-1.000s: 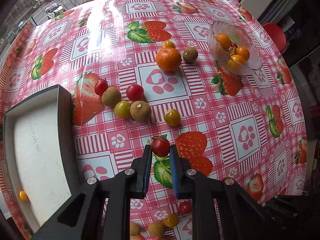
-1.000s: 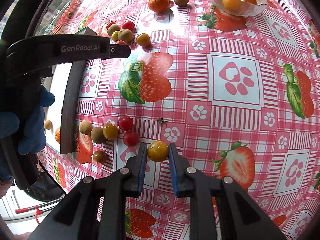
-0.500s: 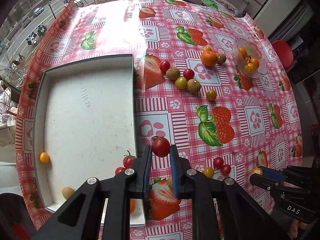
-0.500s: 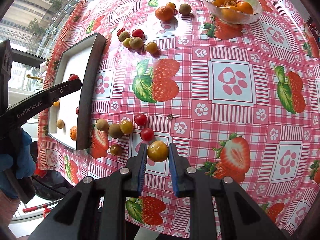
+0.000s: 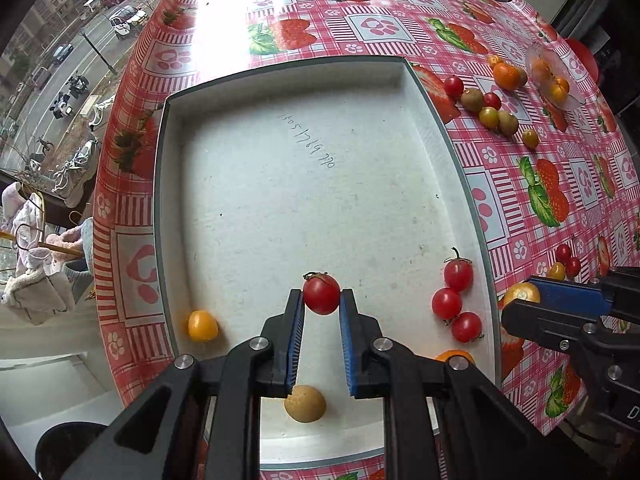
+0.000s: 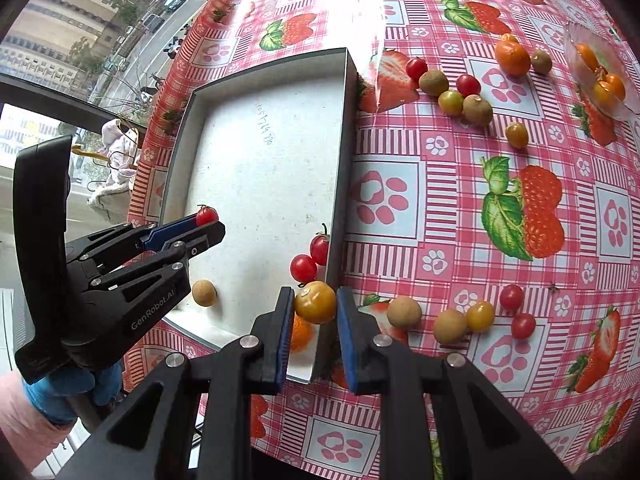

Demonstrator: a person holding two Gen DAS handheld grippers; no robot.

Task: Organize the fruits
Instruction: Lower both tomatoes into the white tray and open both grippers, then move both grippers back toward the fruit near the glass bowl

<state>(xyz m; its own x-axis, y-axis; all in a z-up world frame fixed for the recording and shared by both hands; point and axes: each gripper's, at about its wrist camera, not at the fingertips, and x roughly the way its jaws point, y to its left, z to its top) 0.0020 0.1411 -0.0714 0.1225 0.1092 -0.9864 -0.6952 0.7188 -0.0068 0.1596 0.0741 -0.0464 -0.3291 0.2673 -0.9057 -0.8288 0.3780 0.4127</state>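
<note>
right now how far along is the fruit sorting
Done: the white tray already holds three red cherry tomatoes, a yellow one, a brown longan and an orange fruit, mostly hidden.
In hand: the left gripper holds a red tomato over the tray; the right gripper holds a yellow-orange tomato at the tray's edge.
Left: two loose clusters on the tablecloth.

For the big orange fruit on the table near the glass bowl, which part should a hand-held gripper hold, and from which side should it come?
Grip the orange fruit across its widest middle, coming from above. It is round and has no handle or stem to hold, so the two pads should meet on opposite sides. A small brown fruit lies close on the bowl side and a small orange one behind it, so probably set the fingers in the free gaps.
</note>
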